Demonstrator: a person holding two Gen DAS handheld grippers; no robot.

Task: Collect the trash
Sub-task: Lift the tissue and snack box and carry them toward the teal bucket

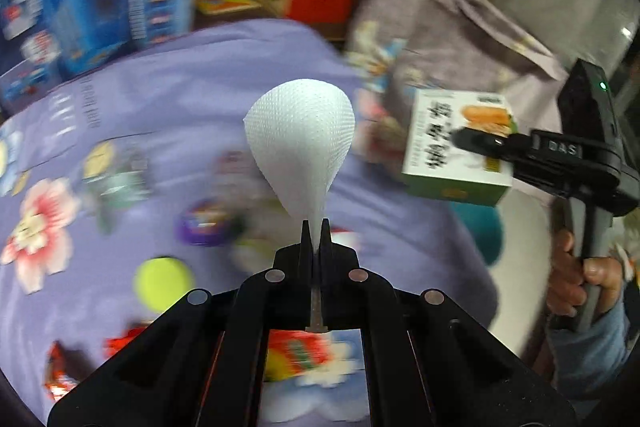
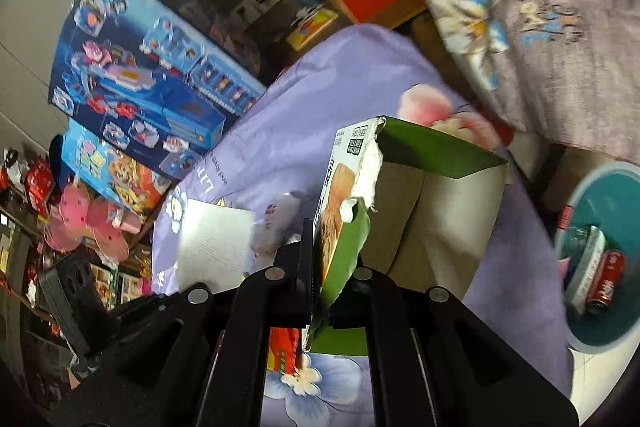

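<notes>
While both grippers hang over the lilac flower-printed bedspread (image 1: 168, 99), each has its jaws clamped on a piece of trash. Left gripper (image 1: 316, 227): fingers pinched together on the narrow end of a white embossed paper napkin (image 1: 300, 139), which balloons upward into a teardrop shape, clear of the cloth. Right gripper (image 2: 314, 247): jaws closed on the torn wall of an opened green-and-white cardboard food box (image 2: 404, 195), brown inside, held tilted above the bedspread. From the left wrist view the box (image 1: 456, 147) sits right of the napkin, apart from it. Teal round plastic bin (image 2: 612, 195) at far right on the floor, red drink can (image 2: 606, 279) lying inside. Blurred wrappers and a yellow-green ball (image 1: 162, 283) on the bedspread.
</notes>
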